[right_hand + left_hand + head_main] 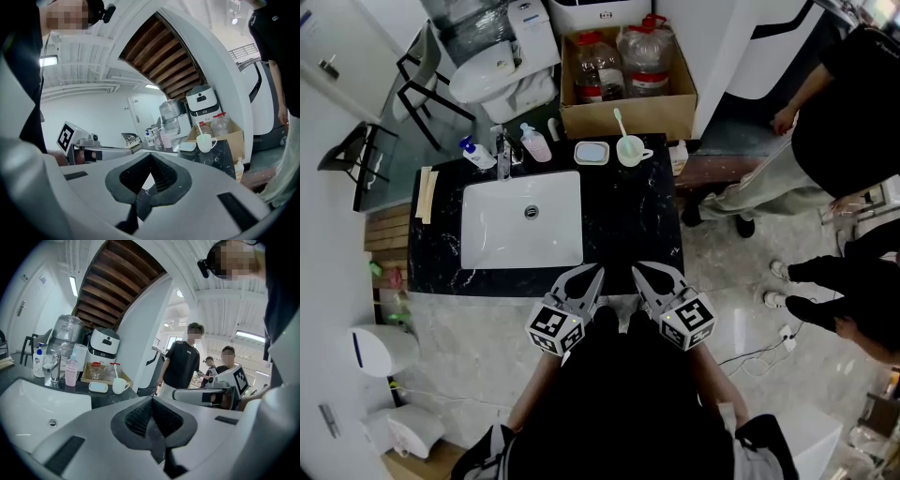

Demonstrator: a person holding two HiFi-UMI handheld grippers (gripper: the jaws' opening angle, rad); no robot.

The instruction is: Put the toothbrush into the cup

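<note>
Toothbrush (620, 122) stands in cup (631, 152), well beyond left tongs (594, 273) and right tongs (640, 271).

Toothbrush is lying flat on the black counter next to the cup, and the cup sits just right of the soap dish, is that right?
Not quite. The toothbrush is not lying on the counter; it stands in the cup, its head poking above the rim, as the head view shows. The cup does sit just right of the soap dish.

A pale toothbrush (620, 123) stands tilted inside the handled cup (631, 152).
</note>
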